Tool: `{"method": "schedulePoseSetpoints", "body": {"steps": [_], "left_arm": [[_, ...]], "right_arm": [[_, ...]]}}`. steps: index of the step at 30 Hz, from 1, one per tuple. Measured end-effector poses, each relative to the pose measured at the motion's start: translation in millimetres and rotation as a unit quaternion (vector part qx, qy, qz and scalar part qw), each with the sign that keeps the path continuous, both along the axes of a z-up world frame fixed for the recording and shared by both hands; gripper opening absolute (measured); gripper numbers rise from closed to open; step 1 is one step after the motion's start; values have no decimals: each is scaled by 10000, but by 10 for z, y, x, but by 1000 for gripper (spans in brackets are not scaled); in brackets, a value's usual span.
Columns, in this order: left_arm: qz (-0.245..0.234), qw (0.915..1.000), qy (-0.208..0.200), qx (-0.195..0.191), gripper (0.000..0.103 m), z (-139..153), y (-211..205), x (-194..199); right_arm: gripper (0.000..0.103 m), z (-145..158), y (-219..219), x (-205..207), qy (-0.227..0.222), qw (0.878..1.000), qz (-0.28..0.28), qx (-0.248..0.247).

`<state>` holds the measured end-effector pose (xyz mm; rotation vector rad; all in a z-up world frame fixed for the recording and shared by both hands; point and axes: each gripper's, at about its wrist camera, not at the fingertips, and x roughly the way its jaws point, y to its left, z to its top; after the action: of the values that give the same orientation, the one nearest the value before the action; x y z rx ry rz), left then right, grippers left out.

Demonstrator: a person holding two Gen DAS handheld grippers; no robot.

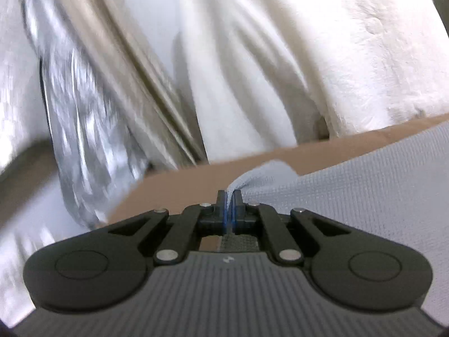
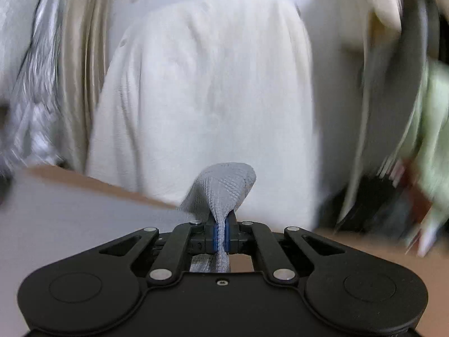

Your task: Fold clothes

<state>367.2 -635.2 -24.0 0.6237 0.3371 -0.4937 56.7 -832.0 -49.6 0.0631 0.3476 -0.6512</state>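
While both grippers pinch the same grey waffle-knit garment [image 1: 364,196], the job, as I judge it, is to carry two held points evenly so the cloth travels as one straight edge — level, taut between them, and laid down without a twist. Pressed together on a bunched corner, the left gripper [image 1: 230,196] has its cloth spreading away to its right over the brown tabletop [image 1: 174,191]; the right gripper [image 2: 221,224] is likewise clamped, a rounded tuft of knit standing up past its fingers. From the left wrist the weave shows crisp and lying flat on the table; the right wrist shows that sheet only as a blur at its left, but adds a pale green item [image 2: 432,129] at far right. Both show a cream fleece garment [image 2: 207,98] beyond the table
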Motion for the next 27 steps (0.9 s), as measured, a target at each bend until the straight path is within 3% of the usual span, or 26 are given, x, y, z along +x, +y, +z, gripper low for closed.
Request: {"method": "schedulePoseSetpoints", "body": {"steps": [1, 3, 4, 6, 8, 10, 15, 17, 22, 25, 27], "left_arm": [[145, 9997, -33, 176, 13, -31, -79, 37], [619, 9967, 206, 493, 38, -166, -177, 148], [812, 9947, 298, 549, 43, -220, -188, 173], [903, 9946, 420, 283, 49, -264, -66, 51], [786, 9955, 457, 268, 58, -302, 58, -226], [603, 9960, 629, 212, 69, -323, 206, -590], [-82, 9919, 1227, 310, 73, -367, 682, -1717], [-290, 9857, 1606, 411, 73, -430, 945, -2166], [-748, 9577, 2772, 179, 73, -519, 1599, -2987], [-957, 9511, 2934, 97, 73, -590, 1845, -3351], [-1182, 9481, 2952, 46, 73, -612, 1918, -3525]], "right_arm": [[8, -24, -69, 1, -54, 9998, 25, 185], [34, -113, -170, -14, -19, 9988, 23, 496], [56, -147, -178, -17, 153, 9984, -37, 539], [57, -135, -96, -103, 595, 9966, 65, 573], [57, -93, 31, -265, 967, 9929, 249, 651], [58, -71, 201, -660, 1020, 9882, 610, 964], [59, -286, 621, -1814, 717, 9564, 1547, 2370], [59, -388, 731, -2201, 766, 9428, 1788, 2706], [67, -559, 1029, -2825, 1257, 9320, 1860, 2845], [71, -683, 1220, -3003, 1394, 9262, 2024, 2860], [80, -674, 1279, -2981, 1298, 9294, 2142, 2712]]}}
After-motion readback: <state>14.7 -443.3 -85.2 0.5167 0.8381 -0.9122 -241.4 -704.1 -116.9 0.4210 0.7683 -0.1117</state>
